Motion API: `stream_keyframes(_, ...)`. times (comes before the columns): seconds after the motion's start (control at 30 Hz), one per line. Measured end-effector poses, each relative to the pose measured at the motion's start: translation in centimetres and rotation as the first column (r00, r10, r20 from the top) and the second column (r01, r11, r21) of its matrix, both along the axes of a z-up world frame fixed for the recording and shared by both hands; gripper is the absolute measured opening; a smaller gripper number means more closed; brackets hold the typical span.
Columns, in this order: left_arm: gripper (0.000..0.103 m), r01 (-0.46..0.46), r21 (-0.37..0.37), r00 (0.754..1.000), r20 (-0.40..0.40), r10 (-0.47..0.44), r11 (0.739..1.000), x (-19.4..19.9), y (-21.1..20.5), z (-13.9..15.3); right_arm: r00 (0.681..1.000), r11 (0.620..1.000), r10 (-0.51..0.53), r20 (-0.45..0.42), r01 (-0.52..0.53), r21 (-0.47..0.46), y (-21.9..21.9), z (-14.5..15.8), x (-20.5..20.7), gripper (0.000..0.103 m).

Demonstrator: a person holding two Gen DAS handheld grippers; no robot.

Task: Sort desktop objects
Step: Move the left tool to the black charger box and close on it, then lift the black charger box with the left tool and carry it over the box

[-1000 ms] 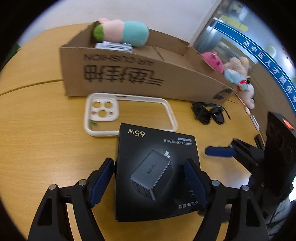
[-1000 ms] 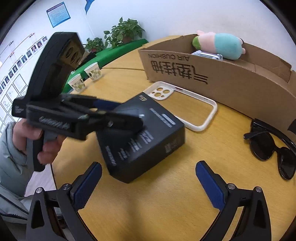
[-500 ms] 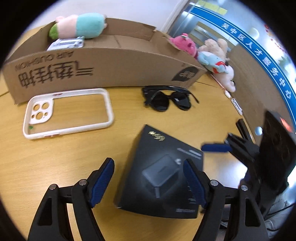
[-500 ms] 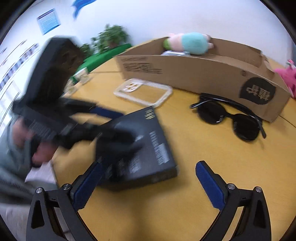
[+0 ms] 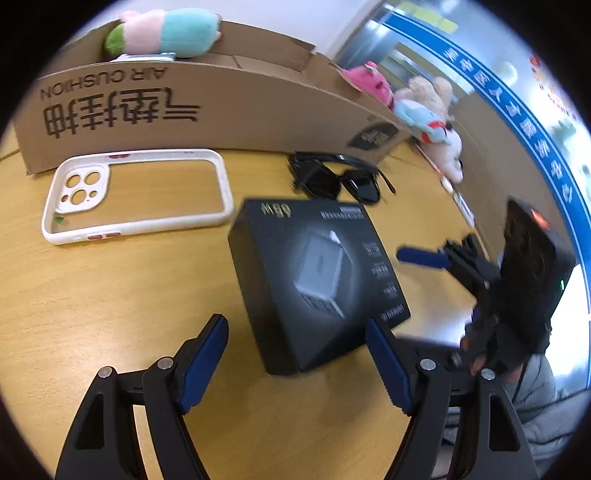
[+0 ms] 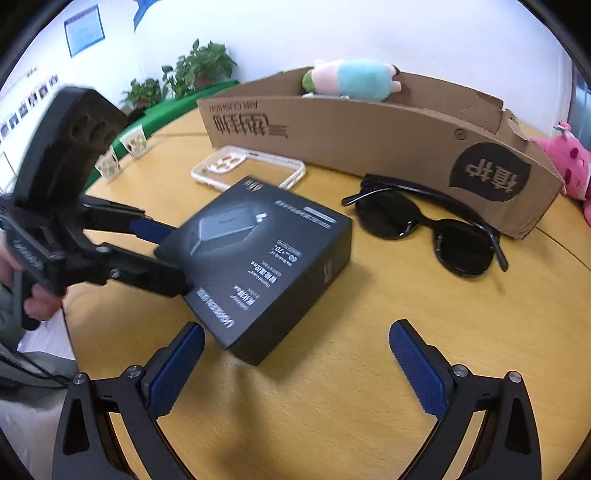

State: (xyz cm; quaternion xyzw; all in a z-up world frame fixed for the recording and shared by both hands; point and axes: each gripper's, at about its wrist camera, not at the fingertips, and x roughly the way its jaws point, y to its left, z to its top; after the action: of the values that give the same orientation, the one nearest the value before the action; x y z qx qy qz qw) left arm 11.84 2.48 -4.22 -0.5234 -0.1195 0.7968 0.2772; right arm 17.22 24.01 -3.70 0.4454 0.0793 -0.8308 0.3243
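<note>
A black 65 W charger box [image 5: 314, 273] lies on the wooden table, also in the right wrist view [image 6: 266, 258]. My left gripper [image 5: 299, 365] is open just behind the box; one pad touches its near right corner. In the right wrist view the left gripper's fingers [image 6: 147, 229] straddle the box's left end. My right gripper [image 6: 295, 369] is open and empty, near the box's front corner. A white phone case [image 5: 136, 195] and black sunglasses [image 6: 424, 229] lie before a long cardboard box [image 5: 207, 107].
A pastel plush [image 5: 166, 33] and a metal item rest in the cardboard box. Pink and beige plush toys [image 5: 417, 107] lie past its right end. Two paper cups [image 6: 122, 151] and potted plants [image 6: 199, 70] stand at the table's far left.
The left gripper let go of the charger box and drew back; the box now lies flat on the table, nearer the sunglasses. The right gripper stayed open, its view steadier.
</note>
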Motion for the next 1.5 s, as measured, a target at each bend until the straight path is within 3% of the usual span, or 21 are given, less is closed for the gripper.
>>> stream_keyframes(0.13,0.076,-0.026,0.014,0.999,0.020,0.026,1.000,-1.5,0.0,-0.3,0.997,0.997,0.074,-0.018,-0.074,0.005,-1.3,0.0,0.3,0.102)
stream_keyframes(0.27,0.072,-0.019,0.089,0.998,0.058,0.014,0.996,-2.4,0.5,-1.2,0.994,0.994,0.098,-0.049,-0.096,0.046,-3.4,-1.3,-0.4,0.100)
stream_keyframes(0.3,0.071,-0.024,0.090,0.998,0.053,0.019,0.996,-2.4,0.6,-1.2,0.994,0.993,0.108,-0.028,-0.106,0.048,-3.7,-1.4,-0.7,0.089)
stream_keyframes(0.33,0.071,-0.025,0.088,0.999,0.048,0.021,0.996,-2.4,0.6,-1.2,0.993,0.992,0.114,-0.035,-0.112,0.050,-4.0,-1.4,-0.5,0.085)
stream_keyframes(0.63,0.062,-0.008,0.046,0.999,-0.040,0.010,0.999,-1.8,0.9,0.9,0.994,0.991,0.087,-0.068,-0.080,0.103,-4.3,-0.7,-0.1,0.084)
stream_keyframes(0.93,0.062,0.001,0.057,0.971,-0.240,0.013,0.998,-2.9,0.9,7.9,0.966,0.991,0.080,-0.244,-0.051,0.124,-4.8,5.4,-1.0,0.084)
stream_keyframes(1.1,0.062,0.006,0.046,0.927,-0.375,0.012,0.999,-4.5,0.5,12.3,0.936,0.990,0.086,-0.341,-0.041,0.136,-5.4,9.8,-2.9,0.084)
stream_keyframes(1.27,0.062,-0.010,0.061,0.903,-0.427,0.035,0.998,-6.5,-0.4,14.8,0.905,0.987,0.115,-0.409,-0.057,0.152,-6.5,13.4,-5.4,0.084)
stream_keyframes(1.5,0.062,-0.068,0.041,0.886,-0.456,0.079,0.997,-8.5,-3.1,16.3,0.898,0.985,0.152,-0.413,-0.103,0.140,-8.7,15.0,-8.5,0.084)
